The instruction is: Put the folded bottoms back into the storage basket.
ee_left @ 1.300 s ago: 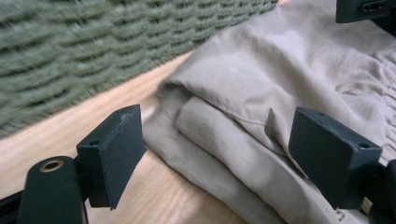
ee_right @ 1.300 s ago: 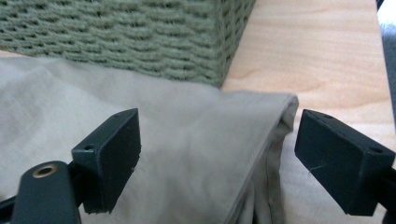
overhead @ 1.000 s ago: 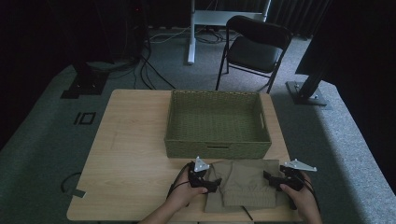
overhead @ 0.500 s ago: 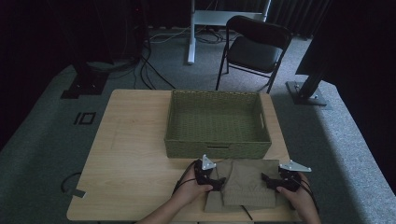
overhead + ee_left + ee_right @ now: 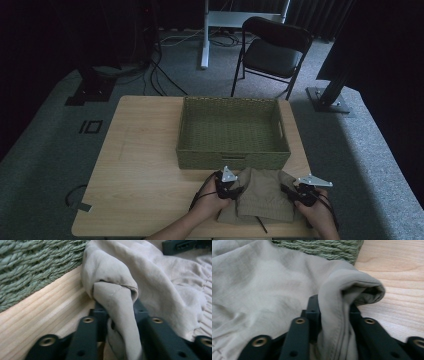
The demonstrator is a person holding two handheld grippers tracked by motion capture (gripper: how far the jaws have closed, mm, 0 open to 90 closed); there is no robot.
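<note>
With each gripper, left and right, just closed onto the folded garment, I judge it gripped on the worktop, lift into the basket remaining.

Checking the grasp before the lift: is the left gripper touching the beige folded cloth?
Touching. In the left gripper view the left gripper has just closed its jaws on a bunched fold of the beige cloth, which is pinched between them.
</note>
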